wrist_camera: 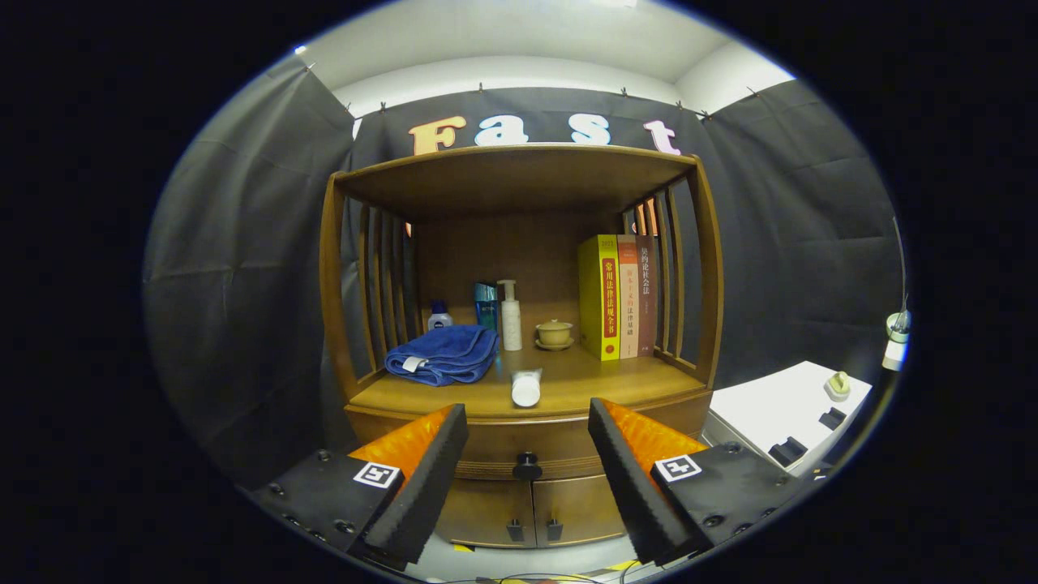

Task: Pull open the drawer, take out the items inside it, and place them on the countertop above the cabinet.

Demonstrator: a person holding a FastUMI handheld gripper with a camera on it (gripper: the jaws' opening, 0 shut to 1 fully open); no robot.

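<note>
A wooden cabinet stands ahead of me. Its drawer (503,442) sits closed under the countertop (592,381), with a dark round knob (527,466) at its middle. My gripper (527,426) is open, holding nothing, its two black-padded orange fingers (434,466) spread wide either side of the knob and some way short of it. On the countertop a white tube (526,389) lies near the front edge, pointing toward me. What is inside the drawer is hidden.
On the countertop lie a folded blue towel (444,354), a white pump bottle (510,315), a small blue-capped bottle (439,315), a lidded cup on a saucer (555,332) and three upright books (620,296). Two lower doors (531,507) sit under the drawer. A white unit (782,410) stands to the right.
</note>
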